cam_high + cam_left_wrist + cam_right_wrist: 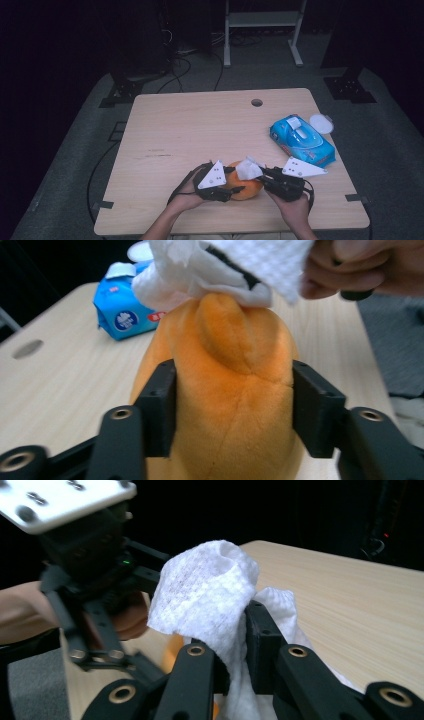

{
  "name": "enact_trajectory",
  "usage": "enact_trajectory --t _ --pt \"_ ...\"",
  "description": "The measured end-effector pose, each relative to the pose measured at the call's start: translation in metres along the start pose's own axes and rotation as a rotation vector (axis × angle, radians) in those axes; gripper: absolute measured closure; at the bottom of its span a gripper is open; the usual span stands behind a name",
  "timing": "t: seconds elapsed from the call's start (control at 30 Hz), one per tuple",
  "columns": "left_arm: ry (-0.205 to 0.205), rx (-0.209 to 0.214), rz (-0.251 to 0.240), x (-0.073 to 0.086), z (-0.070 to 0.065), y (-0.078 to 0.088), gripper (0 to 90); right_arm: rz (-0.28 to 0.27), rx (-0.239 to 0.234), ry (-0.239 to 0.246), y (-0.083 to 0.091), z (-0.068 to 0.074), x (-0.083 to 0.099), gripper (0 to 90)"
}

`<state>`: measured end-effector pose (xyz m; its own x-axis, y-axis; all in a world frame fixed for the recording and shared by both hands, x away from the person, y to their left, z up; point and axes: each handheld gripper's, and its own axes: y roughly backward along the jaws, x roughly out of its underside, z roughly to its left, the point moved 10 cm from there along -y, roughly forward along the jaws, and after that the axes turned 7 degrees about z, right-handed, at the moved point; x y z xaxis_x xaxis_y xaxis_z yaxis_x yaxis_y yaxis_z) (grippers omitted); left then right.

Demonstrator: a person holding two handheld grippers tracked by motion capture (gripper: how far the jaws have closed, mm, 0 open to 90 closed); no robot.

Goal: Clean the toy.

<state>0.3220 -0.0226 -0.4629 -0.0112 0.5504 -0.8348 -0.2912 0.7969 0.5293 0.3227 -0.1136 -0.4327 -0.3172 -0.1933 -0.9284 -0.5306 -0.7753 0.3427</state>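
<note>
Blue wipes pack (302,139) and round lid (320,123) beyond orange plush toy (245,188), table (200,130)

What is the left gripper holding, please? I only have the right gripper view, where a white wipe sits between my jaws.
Observer: The left gripper clamps an orange plush toy from both sides.
Operator: Does my wipe touch it?
Observer: Yes, the white wipe is pressed on the toy's top end.
Operator: Anything else on the table?
Observer: A blue wipes pack lies beyond the right gripper, with a round white lid beside it.
</note>
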Motion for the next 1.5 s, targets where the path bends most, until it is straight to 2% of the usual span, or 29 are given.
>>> enact_trajectory --t 0.03,0.07,0.1,0.13,0.17,0.3,0.37,0.4,0.5,0.53,0.6,0.67,0.73,0.8,0.83,0.9,0.97,1.03,1.1,1.13,1.2,1.23,1.27,1.3,1.37,1.43,1.5 --pt "0.041 0.019 -0.014 0.0 0.001 0.0 31.2 0.005 0.015 -0.008 0.001 -0.004 0.002 81.4" --pt "0.086 0.016 -0.015 0.0 0.005 -0.001 25.0 0.008 0.021 -0.024 0.001 -0.009 0.004 81.5" --pt "0.104 0.007 -0.004 0.002 0.008 -0.003 18.2 0.009 0.026 -0.041 0.002 -0.013 0.006 81.5" --pt "0.108 0.016 0.0 0.004 0.008 -0.004 16.9 0.008 0.02 -0.047 0.003 -0.013 0.006 81.5" --pt "0.103 0.028 0.0 0.005 0.006 -0.005 17.7 0.01 0.011 -0.044 0.002 -0.01 0.006 81.5" --pt "0.037 0.047 0.016 0.009 0.0 -0.001 36.2 0.009 -0.055 0.001 -0.004 0.011 0.001 81.5" --pt "0.034 0.054 0.014 0.01 0.0 0.0 40.8 0.019 -0.051 0.015 -0.004 0.01 0.0 81.6" --pt "0.032 0.056 0.015 0.011 0.0 0.001 41.6 0.021 -0.045 0.004 -0.002 0.006 0.001 81.7" --pt "0.027 0.059 0.015 0.012 0.0 0.001 42.1 0.047 0.034 -0.012 0.003 -0.014 0.008 81.7" --pt "0.029 0.059 0.011 0.012 0.0 0.001 41.9 0.055 0.052 -0.031 0.004 -0.022 0.011 81.7" --pt "0.028 0.064 0.01 0.011 -0.001 0.0 40.4 0.053 0.054 -0.075 0.006 -0.029 0.014 81.8" --pt "0.025 0.079 0.012 0.01 -0.003 -0.002 35.5 0.056 0.043 -0.06 0.005 -0.023 0.013 81.8" --pt "0.018 0.094 0.014 0.011 -0.006 -0.004 32.3 0.035 -0.016 -0.018 0.001 -0.006 0.007 81.7" --pt "0.016 0.095 0.019 0.012 -0.006 -0.003 34.7 0.053 -0.01 0.024 -0.003 0.001 0.005 81.8" --pt "0.017 0.093 0.017 0.012 -0.005 -0.002 36.5 0.054 -0.006 0.027 -0.003 -0.001 0.005 81.8" --pt "0.02 0.097 0.018 0.013 -0.005 -0.001 38.4 0.054 0.011 -0.015 0.0 -0.013 0.008 81.8" --pt "0.018 0.101 0.02 0.014 -0.005 -0.001 38.7 0.068 0.062 -0.034 0.003 -0.028 0.015 81.8" --pt "0.019 0.106 0.014 0.014 -0.005 -0.001 38.7 0.077 0.084 -0.074 0.007 -0.041 0.021 81.9" --pt "0.025 0.111 0.008 0.013 -0.005 -0.001 36.6 0.073 0.079 -0.08 0.008 -0.041 0.021 81.9" --pt "0.038 0.11 0.002 0.012 -0.004 -0.002 32.6 0.071 0.071 -0.08 0.007 -0.037 0.02 81.8" --pt "0.056 0.103 -0.004 0.011 -0.003 -0.004 25.5 0.054 0.022 -0.052 0.003 -0.022 0.013 81.7" --pt "0.05 0.1 -0.003 0.011 -0.003 -0.003 25.9 0.047 0.002 -0.043 0.001 -0.017 0.011 81.7" --pt "0.04 0.098 0.001 0.012 -0.003 -0.002 29.0 0.048 0.001 -0.032 0.0 -0.014 0.01 81.7" --pt "0.04 0.094 0.001 0.012 -0.002 -0.001 33.5 0.049 0.006 -0.027 0.0 -0.015 0.01 81.7" --pt "0.056 0.089 0.003 0.014 0.001 0.001 38.2 0.047 0.017 -0.058 0.002 -0.023 0.012 81.8" --pt "0.075 0.095 -0.003 0.016 0.005 0.002 39.8 0.059 0.052 -0.08 0.004 -0.034 0.018 81.8" --pt "0.104 0.106 -0.014 0.018 0.009 0.004 40.0 0.059 0.073 -0.131 0.008 -0.046 0.024 81.8"
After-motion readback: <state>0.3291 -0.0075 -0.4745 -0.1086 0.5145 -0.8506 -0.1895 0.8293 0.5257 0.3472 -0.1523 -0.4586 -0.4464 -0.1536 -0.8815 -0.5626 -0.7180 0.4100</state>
